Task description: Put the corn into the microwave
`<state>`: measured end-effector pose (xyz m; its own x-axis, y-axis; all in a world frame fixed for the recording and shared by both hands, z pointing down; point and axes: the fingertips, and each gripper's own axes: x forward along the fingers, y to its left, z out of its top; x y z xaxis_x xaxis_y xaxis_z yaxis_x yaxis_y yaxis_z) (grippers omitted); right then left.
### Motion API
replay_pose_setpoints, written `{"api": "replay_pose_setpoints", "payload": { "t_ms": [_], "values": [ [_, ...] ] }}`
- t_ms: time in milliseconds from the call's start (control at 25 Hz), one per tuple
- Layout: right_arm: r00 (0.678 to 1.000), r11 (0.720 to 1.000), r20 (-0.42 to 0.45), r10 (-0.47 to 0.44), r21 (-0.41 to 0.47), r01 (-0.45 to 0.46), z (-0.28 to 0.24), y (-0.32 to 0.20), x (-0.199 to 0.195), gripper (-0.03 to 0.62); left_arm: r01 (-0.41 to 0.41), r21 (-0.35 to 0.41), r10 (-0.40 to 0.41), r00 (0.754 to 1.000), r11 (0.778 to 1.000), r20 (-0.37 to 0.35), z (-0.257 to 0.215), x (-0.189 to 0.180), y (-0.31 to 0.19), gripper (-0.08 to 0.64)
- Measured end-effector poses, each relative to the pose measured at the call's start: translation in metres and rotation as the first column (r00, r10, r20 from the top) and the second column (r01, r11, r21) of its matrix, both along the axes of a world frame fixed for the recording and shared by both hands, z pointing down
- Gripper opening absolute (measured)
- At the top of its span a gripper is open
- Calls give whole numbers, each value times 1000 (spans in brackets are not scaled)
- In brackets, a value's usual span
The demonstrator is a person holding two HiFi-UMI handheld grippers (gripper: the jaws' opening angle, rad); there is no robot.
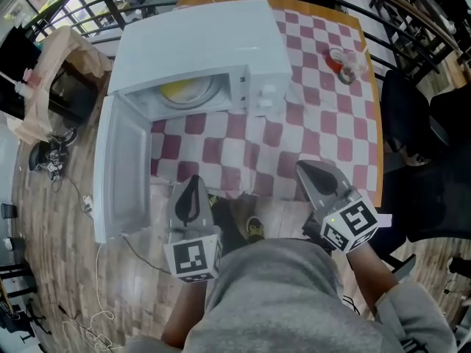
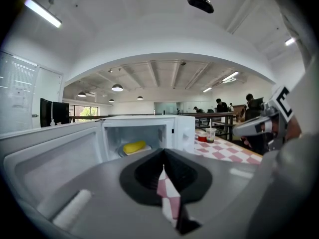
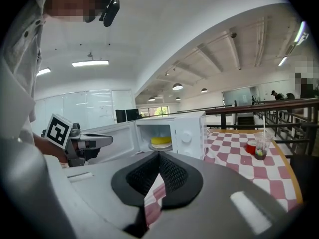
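The yellow corn (image 1: pixel 182 90) lies on a plate inside the white microwave (image 1: pixel 206 43), which stands on the red-and-white checked table (image 1: pixel 324 123). Its door (image 1: pixel 121 168) hangs wide open to the left. Both grippers are held back at the table's near edge, pointing at the oven, apart from it. My left gripper (image 1: pixel 193 179) is shut and empty; my right gripper (image 1: pixel 304 167) is also shut with nothing in it. In the left gripper view the corn (image 2: pixel 134 147) shows in the cavity beyond the closed jaw tips (image 2: pixel 163 151). The right gripper view has the corn (image 3: pixel 160 141) past its tips (image 3: pixel 159 154).
A clear cup and a red tub (image 1: pixel 344 63) stand at the table's far right. A black chair (image 1: pixel 412 116) is right of the table. A brown bag (image 1: pixel 55 65) and cables (image 1: pixel 48 160) are on the wooden floor at left. Railings run behind the table.
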<state>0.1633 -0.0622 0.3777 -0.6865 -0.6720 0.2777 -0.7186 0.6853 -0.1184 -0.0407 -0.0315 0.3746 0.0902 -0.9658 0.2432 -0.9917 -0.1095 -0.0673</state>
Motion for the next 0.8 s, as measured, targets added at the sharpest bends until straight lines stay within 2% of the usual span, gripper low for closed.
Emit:
{"api": "replay_pose_setpoints", "payload": {
  "t_ms": [400, 800],
  "values": [
    [1000, 1000, 21, 7, 26, -7, -8, 15, 17, 0, 1, 17, -1, 1000, 1000, 8, -7, 22, 20, 11],
    [999, 999, 33, -2, 51, 1, -19, 17, 8, 0, 3, 28, -3, 1000, 1000, 8, -16, 17, 21, 10]
  ]
}}
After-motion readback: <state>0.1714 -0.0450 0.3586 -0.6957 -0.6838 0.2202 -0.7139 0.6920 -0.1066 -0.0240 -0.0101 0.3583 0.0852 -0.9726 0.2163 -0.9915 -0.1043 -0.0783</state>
